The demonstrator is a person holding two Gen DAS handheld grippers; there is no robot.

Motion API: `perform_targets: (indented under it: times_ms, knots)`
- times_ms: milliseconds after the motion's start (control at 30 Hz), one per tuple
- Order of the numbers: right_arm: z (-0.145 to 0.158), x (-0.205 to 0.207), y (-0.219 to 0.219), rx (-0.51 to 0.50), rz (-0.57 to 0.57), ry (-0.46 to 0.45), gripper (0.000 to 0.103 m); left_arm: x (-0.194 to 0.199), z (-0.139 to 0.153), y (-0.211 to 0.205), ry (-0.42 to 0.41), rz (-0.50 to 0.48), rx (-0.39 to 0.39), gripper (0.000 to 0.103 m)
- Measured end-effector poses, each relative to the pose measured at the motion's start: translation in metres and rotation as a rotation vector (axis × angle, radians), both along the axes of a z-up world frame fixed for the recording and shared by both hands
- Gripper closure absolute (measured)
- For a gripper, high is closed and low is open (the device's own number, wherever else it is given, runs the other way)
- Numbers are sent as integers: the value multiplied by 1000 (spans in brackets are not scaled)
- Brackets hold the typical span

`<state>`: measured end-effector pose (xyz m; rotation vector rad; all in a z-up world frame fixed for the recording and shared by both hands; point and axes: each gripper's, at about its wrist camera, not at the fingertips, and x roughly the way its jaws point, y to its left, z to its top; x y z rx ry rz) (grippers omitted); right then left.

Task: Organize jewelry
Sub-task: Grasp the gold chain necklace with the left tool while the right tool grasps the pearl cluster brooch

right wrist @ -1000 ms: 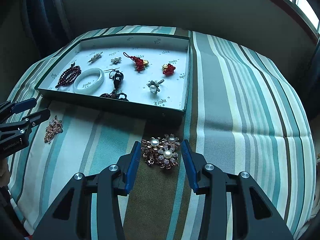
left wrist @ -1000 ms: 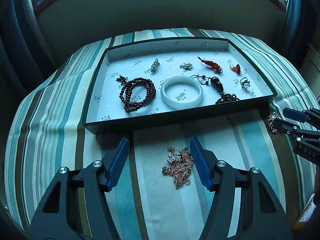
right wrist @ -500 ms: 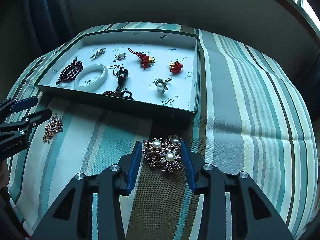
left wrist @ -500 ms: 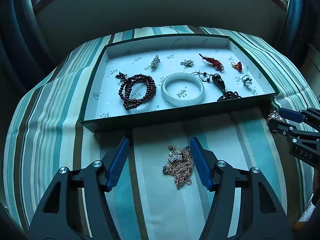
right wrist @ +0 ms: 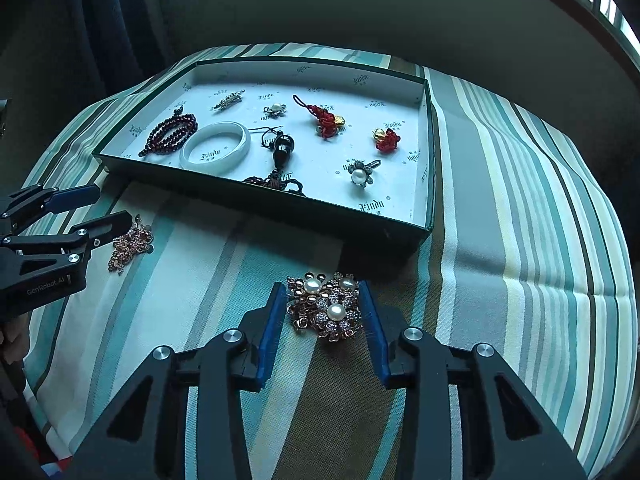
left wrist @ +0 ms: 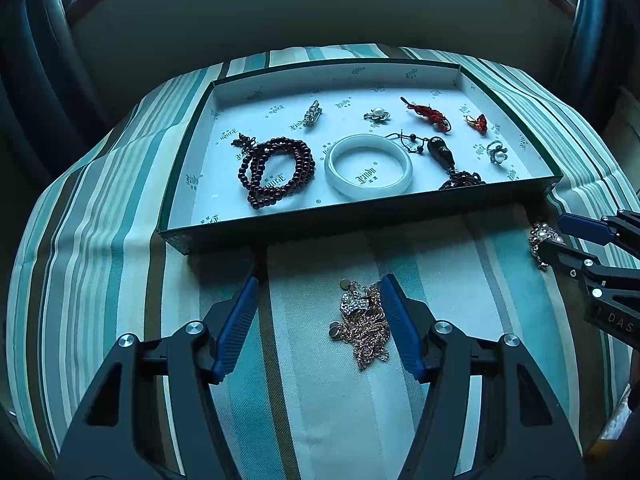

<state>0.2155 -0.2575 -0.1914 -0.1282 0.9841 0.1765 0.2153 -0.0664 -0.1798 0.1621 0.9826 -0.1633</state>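
The box (left wrist: pixel 504 196) sits on the striped cloth (left wrist: pixel 120 208) and already holds most of the jewelry: a dark bead bracelet (left wrist: pixel 276 172), a white bangle (left wrist: pixel 368 166), red knotted charms and small pearl pieces. Two items lie outside it, both on the cloth just in front of the box's near wall.

The gold chain (left wrist: pixel 362 320) lies in front of the middle of that wall. The left gripper (left wrist: pixel 318 316) has its fingers wide apart on either side of the chain, though the chain sits well off-centre, right beside the right-hand finger (left wrist: pixel 400 328) and far from the other. Its heap runs lengthwise away from the box, roughly along the fingers' own direction, so a closing pinch would cross its narrow width.

The pearl flower brooch (right wrist: pixel 326 306) lies in front of the box's right corner. The right gripper (right wrist: pixel 320 312) straddles it with fingers apart but close; the right-hand finger looks to be touching the brooch's edge, the other just beside it. Nothing is clamped yet.

Each gripper is lined up on its own piece, and the right one looks nearer to a grasp. The left probably needs to shift toward the chain's side before closing, or the loose links may slide rather than gather.
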Motion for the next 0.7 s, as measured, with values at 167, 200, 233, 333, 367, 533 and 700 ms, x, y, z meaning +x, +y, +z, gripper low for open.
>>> perform_targets:
  times_ms: [167,200,233,333,367,533,700]
  knots:
    - [-3,1,1,3,-1,7,51,0,-1,-1,4,-3,-1,40]
    - [-4,2,2,1,1,10,51,-1,-2,-1,5,-4,-1,40]
    - [-6,2,3,-3,2,13,51,-1,-2,-1,7,-4,-1,40]
    - [-10,4,2,1,-7,21,51,-1,-4,-2,11,-6,0,40]
    - [-11,4,1,3,-9,22,51,-1,-4,-3,11,-6,0,40]
    - [-11,4,1,4,-7,28,57,-2,-5,-3,14,-6,-1,40]
    - [-8,2,2,-3,-4,19,60,-4,-4,-2,18,-12,-7,40]
